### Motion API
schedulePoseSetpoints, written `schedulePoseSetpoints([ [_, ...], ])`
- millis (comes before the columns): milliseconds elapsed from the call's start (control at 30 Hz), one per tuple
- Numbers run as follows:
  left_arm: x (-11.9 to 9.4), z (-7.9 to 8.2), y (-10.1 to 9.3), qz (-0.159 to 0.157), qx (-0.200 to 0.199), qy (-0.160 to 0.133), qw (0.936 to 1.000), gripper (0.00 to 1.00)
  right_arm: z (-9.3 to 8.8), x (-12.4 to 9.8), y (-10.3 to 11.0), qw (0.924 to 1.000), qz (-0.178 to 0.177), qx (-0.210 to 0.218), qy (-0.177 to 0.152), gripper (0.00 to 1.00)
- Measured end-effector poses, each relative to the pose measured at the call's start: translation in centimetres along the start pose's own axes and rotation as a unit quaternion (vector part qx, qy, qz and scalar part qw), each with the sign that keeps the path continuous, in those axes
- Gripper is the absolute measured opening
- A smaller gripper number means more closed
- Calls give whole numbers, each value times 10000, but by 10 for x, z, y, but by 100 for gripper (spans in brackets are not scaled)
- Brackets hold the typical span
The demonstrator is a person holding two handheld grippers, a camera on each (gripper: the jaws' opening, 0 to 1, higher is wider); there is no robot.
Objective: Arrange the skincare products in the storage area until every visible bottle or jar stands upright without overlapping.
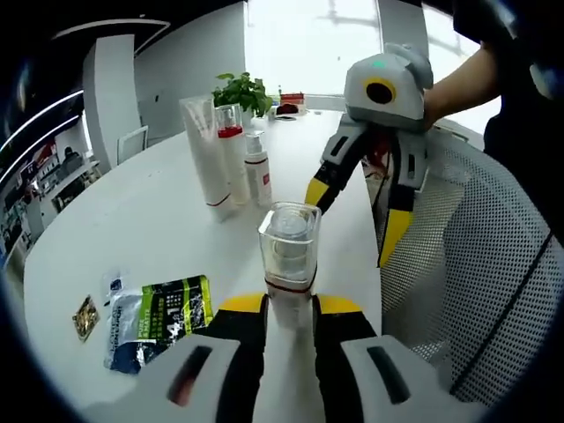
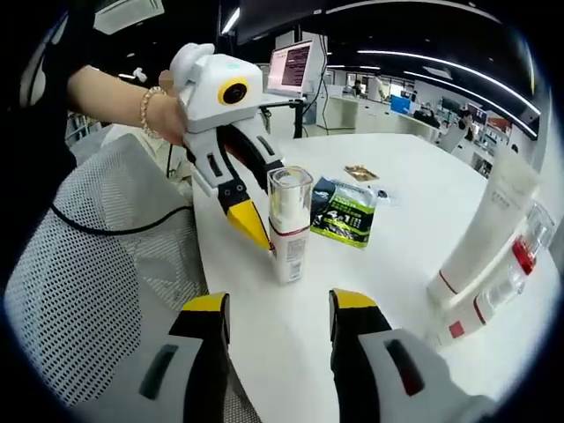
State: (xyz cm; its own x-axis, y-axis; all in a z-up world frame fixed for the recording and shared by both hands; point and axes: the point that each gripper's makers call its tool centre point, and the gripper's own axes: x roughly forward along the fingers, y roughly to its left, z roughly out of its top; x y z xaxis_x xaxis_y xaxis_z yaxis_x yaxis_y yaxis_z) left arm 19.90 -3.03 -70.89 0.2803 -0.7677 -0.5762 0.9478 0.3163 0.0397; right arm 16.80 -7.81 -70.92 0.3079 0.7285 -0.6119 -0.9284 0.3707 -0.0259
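A: What do the jaws of the left gripper (image 1: 289, 310) hold?

B: They are closed on the clear square-capped bottle with a white body and a red band (image 1: 288, 263), gripping it low, below the band. The bottle stands upright at the near edge of the round white table (image 1: 150, 220); whether its base rests on the surface cannot be told.

A: And the right gripper (image 2: 278, 310)?

B: Its yellow-tipped jaws stand wide apart with nothing between them, pointed at that same bottle (image 2: 288, 225) from the other side, near it but not touching.

A: How should the person finish this step?

B: Probably by carrying the bottle, kept vertical, toward the standing group well apart from it: the tall white tube with a red stripe (image 1: 204, 159), the clear bottle with a red collar (image 1: 231, 154) and the small white pump bottle (image 1: 257, 170). It should go down just beside them, with a gap, and the jaws should part only once the base sits flat. The low grip on a tall bottle could let it tip.

A: What else lies on the table?

B: A green and black foil packet (image 1: 159, 319) and a small gold sachet (image 1: 85, 317), both flat. A green potted plant (image 1: 242, 92) sits at the far side. A white mesh chair back (image 1: 493, 282) stands beside the table, and the room behind is an office with bright windows.
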Motion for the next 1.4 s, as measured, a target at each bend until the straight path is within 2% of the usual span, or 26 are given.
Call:
schedulePoseSetpoints([
  [100,5,0,2,3,31,6,10000,18,-3,-7,-2,9999,-114,103,3,47],
  [267,15,4,7,6,59,-38,10000,17,-7,-18,-11,9989,-360,289,-3,56],
  [467,29,14,9,-53,107,-83,9999,17,-9,-35,-24,9949,-697,705,-161,63],
  [800,57,32,24,-164,260,-144,9994,17,-16,-53,-43,9894,-1116,918,-174,78],
  [1033,79,44,38,-300,327,-204,9988,17,-26,-66,-55,9819,-1404,1238,-282,82],
  [1400,109,58,50,-476,391,-234,9978,16,-35,-73,-63,9751,-1564,1521,-390,85],
])
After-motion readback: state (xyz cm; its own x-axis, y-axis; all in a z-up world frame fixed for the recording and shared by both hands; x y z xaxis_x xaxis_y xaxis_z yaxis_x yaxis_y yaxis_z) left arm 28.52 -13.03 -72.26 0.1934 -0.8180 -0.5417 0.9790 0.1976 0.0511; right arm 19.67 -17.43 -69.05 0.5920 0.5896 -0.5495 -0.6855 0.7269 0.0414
